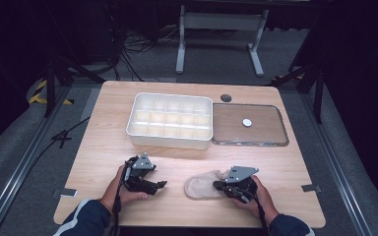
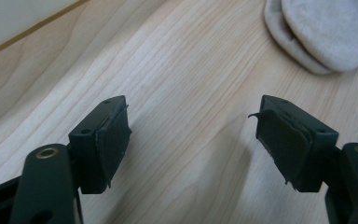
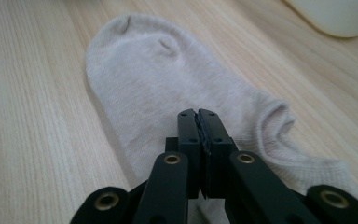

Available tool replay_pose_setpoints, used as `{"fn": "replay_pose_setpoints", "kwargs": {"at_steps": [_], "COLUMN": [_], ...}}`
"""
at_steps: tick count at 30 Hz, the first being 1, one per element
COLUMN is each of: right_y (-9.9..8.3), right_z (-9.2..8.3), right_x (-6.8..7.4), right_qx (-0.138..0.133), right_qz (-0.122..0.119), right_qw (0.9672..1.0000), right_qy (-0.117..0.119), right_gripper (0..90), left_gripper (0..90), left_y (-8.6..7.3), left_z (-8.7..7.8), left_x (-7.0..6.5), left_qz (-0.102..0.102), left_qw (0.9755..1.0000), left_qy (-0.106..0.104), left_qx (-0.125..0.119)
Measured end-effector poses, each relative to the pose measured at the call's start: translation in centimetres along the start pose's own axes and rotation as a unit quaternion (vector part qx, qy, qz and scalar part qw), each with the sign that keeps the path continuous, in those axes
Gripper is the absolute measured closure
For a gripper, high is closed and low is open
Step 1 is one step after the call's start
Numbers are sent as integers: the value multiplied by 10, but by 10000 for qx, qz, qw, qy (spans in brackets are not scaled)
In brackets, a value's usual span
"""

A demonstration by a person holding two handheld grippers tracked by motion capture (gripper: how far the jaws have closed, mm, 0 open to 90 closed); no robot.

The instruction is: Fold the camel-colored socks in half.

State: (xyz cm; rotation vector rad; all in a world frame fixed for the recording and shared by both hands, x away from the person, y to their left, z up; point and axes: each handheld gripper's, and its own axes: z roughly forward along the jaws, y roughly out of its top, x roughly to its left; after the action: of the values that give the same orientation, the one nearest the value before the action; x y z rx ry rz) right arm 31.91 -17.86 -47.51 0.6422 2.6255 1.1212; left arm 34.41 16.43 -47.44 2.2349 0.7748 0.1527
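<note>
right fingers (image 3: pixel 199 122) pinched together over the sock (image 3: pixel 168 93), left fingers (image 2: pixel 107 140) apart and empty.
with little or no fabric caught, the sock may slip back onto the counter (image 1: pixel 177 167) when lifted.

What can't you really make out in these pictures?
- Whether the shut right gripper pinches the sock: in the right gripper view its jaws cover that spot.
- What the white disc on the clear lid is: too small in the high view.
- The sock's far end: cut off by the left gripper view's edge.
</note>
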Motion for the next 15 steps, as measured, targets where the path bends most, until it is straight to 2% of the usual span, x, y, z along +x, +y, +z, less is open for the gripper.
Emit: {"fn": "replay_pose_setpoints", "kwargs": {"at_steps": [3,6,8,10,15], "right_y": [1,3,3,3,4], "right_z": [2,3,4,4,4], "right_x": [3,5,6,7,7], "right_qx": [5,13,16,16,30], "right_qz": [-10,-37,-69,-47,-76], "right_qw": [10000,10000,9999,10000,9999], "right_qy": [5,-48,-71,-85,-95], "right_gripper": [892,892,892,892,892], "left_gripper": [274,286,300,302,313], "left_y": [11,22,28,33,38], "left_z": [4,10,18,25,38], "left_x": [-9,-19,-26,-31,-36], "left_qz": [-92,-48,-62,48,109], "left_qw": [9996,9990,9989,9992,9995], "left_qy": [-122,-255,-287,-277,-270], "left_qx": [-233,-356,-353,-298,-113]}}
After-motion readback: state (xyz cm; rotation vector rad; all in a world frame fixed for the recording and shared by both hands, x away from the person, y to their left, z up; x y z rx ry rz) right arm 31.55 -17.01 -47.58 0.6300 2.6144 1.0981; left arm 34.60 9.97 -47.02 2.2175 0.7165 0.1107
